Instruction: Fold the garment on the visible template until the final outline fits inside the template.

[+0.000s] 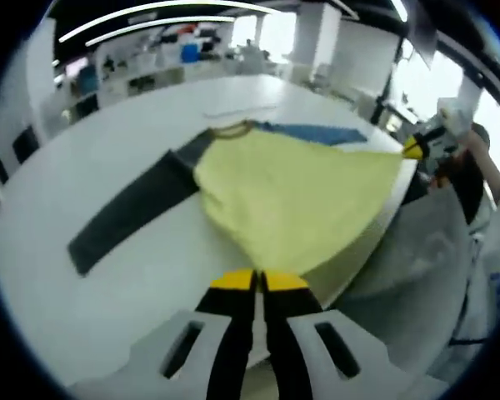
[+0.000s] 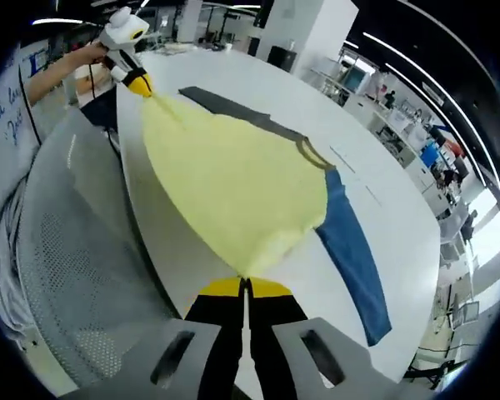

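Though table-spread, garment (image 1: pixel 292 196) between fingers (image 1: pixel 233 280)

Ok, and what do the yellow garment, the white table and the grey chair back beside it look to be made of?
Garment: soft knit fabric, probably cotton jersey; matte, and it drapes and stretches between the left gripper and right gripper. Its dark sleeve and blue sleeve lie limp. Table: smooth, hard white surface, likely laminate, with a faint sheen. Chair back: grey perforated mesh or plastic, judging by the dot pattern.

Soft matt yellow cloth garment (image 1: pixel 292 200) with dark and blue sleeves, spread on smooth, faintly glossy white worktop (image 1: pixel 83 208); perforated grey chair back (image 2: pixel 75 250) beside worktop.
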The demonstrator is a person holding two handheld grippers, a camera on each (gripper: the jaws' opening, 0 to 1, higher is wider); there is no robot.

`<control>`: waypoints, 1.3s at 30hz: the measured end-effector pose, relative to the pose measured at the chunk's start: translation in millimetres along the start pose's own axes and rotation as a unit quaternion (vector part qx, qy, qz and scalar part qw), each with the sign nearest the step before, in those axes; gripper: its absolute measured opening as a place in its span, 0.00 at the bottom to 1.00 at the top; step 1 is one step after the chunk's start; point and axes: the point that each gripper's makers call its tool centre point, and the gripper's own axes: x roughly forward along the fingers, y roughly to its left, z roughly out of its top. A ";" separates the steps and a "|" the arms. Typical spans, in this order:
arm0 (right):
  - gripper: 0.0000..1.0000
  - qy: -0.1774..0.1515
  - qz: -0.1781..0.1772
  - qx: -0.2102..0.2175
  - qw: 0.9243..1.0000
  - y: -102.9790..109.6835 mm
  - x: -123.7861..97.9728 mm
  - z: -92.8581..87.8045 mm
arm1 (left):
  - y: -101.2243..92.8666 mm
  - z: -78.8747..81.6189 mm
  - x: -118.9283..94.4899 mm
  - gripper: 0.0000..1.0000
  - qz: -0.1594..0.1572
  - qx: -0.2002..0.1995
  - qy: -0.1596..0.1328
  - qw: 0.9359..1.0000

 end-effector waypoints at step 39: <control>0.01 0.066 0.093 0.083 0.990 54.5 64.8 -74.4 | -1.2 -93.6 51.1 0.00 -0.028 -0.069 0.115 0.991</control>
